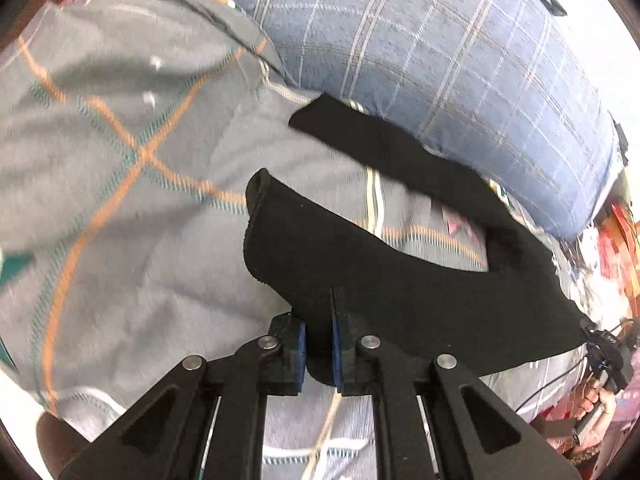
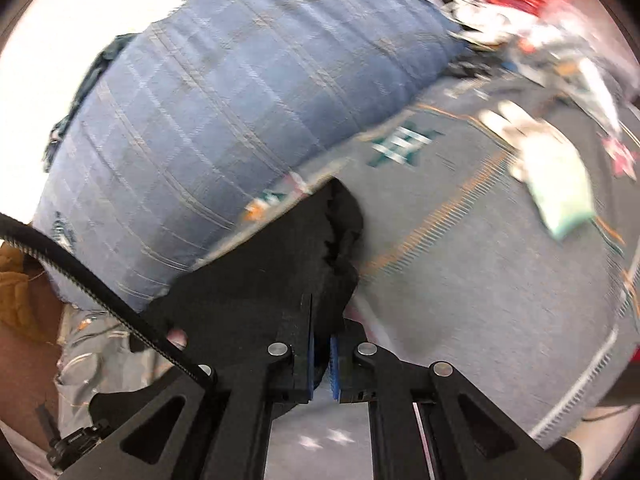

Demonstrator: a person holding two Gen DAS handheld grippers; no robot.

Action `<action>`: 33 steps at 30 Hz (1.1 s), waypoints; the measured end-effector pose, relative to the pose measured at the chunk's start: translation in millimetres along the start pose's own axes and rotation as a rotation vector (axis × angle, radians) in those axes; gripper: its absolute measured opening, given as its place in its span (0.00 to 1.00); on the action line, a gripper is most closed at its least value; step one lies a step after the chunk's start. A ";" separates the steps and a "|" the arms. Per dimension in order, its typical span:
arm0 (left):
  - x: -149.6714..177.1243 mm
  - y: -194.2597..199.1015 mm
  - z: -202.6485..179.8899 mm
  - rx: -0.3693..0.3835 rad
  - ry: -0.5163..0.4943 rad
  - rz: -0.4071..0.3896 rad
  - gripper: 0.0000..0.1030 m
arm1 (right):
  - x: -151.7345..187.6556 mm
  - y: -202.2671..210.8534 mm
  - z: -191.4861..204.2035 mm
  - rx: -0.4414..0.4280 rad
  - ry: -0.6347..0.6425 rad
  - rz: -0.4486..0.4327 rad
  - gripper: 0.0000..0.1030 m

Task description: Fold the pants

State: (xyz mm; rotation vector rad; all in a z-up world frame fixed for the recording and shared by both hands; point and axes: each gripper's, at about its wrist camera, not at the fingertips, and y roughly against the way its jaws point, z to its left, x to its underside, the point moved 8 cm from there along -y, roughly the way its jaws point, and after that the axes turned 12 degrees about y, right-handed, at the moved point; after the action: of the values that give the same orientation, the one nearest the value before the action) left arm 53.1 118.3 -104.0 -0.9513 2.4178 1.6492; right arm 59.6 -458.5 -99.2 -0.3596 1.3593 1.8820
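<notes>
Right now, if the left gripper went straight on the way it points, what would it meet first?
The left gripper is shut on the black pants, so they lie first in its line. Past that cloth, it would probably meet the grey blanket, though depth is hard to judge here.

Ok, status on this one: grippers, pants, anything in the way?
Left gripper and right gripper both shut on black pants. Pants lifted off grey blanket. Blue plaid pillow close behind; nothing blocking.
</notes>
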 end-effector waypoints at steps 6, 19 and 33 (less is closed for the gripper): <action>34.3 -21.1 12.3 -0.089 -0.063 0.038 0.18 | 32.7 -16.0 -51.0 0.073 -0.074 0.073 0.17; -50.7 40.8 20.0 -0.041 0.024 -0.093 0.47 | 3.1 20.3 1.0 0.116 0.114 -0.041 0.47; -174.5 -123.2 -44.1 0.005 0.014 0.026 0.55 | 58.7 -104.4 246.7 -0.484 0.246 0.274 0.48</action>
State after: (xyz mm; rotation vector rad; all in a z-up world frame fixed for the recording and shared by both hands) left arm 270.3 130.0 -120.0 -0.9384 2.4528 1.6492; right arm 146.1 -198.5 -110.3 -0.6937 1.1333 2.4640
